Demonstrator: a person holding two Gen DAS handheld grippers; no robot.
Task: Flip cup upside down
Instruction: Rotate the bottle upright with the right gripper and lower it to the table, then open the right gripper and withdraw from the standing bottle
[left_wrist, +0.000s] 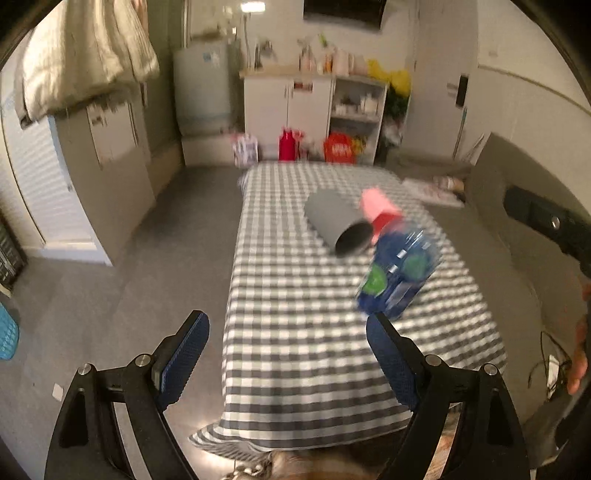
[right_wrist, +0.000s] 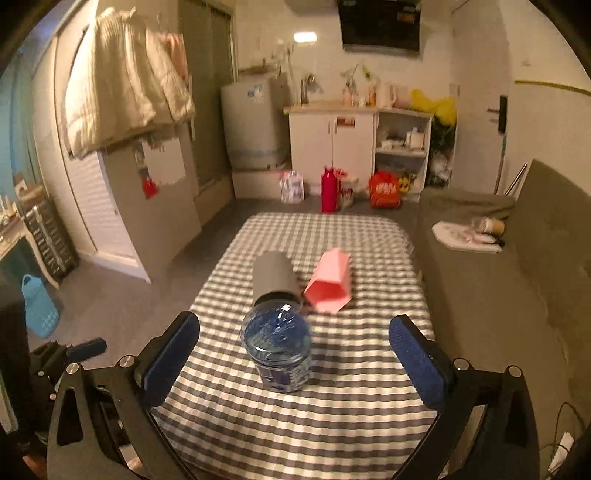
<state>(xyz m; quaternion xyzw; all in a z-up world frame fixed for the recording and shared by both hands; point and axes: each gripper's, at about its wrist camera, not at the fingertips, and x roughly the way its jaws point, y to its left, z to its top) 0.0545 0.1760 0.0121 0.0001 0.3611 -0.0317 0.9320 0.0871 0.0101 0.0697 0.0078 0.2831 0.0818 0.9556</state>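
Grey cup lies on its side mid checked table, mouth twd cameras, pink cup also on its side just beside it, blue bottle in front. Right gripper fingers spread wide, nothing held; bottle sits btwn them, grey cup beyond tips. Left gripper spread too, empty, cup well ahead & right of it.

We are seeing a dim, warm-tinted room lit mainly by a ceiling lamp glaring at the far wall. Both fisheye views are bending straight lines and darkening at the corners. Motion blur is smearing the blue bottle and the checkered cloth.
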